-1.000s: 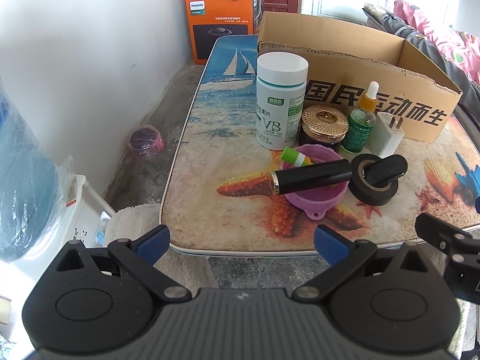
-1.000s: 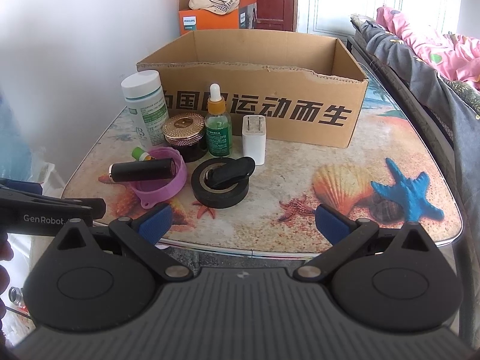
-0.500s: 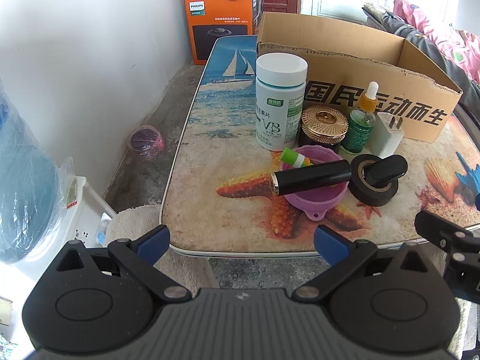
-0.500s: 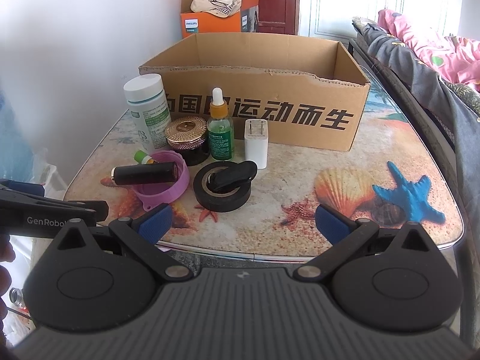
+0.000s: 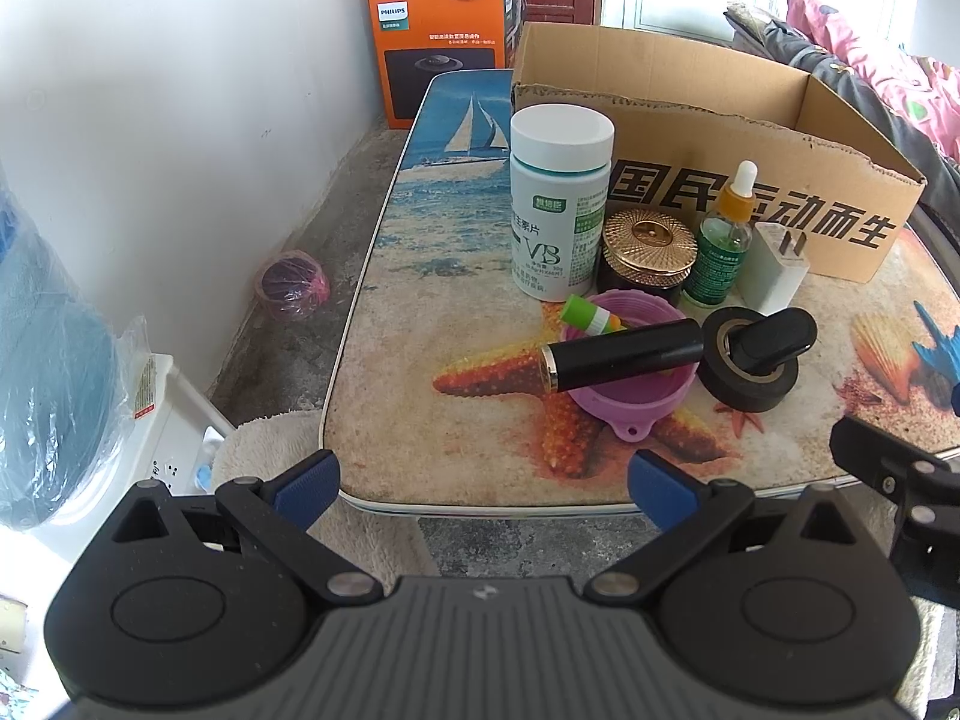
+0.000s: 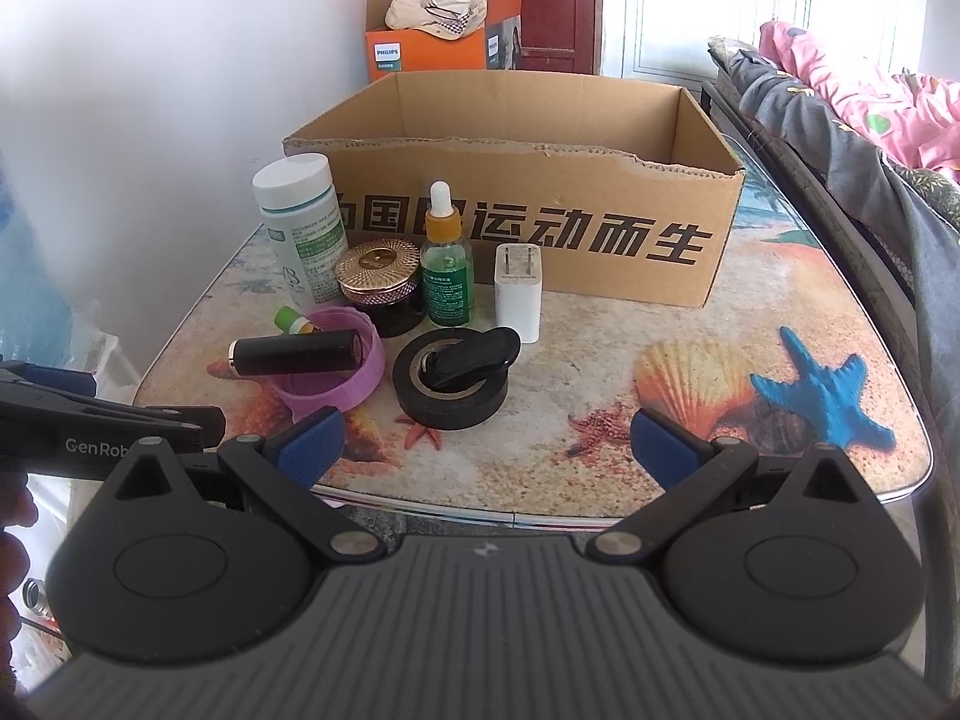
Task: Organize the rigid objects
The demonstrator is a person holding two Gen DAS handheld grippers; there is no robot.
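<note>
The left gripper [image 5: 483, 483] and right gripper [image 6: 486, 447] both hang spread wide and empty at the bottom of their frames, just off the near edge of the table [image 6: 690, 468]. Above them, mid-frame, lie a black tape roll [image 6: 450, 399] and a purple funnel [image 6: 336, 375] with a black tube [image 6: 294, 355] across it. Behind those stand a white bottle [image 6: 303, 228], dropper bottle [image 6: 447, 273], charger [image 6: 519, 291] and, farther up, the open cardboard box [image 6: 540, 222].

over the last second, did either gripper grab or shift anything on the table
No. The right gripper has eased a little closer to the items, jaws open and empty. The left gripper sits short of the table edge, open, barely moved. The black cylinder still lies across the purple bowl, the black clip on the tape roll, and the cardboard box is untouched.
</note>
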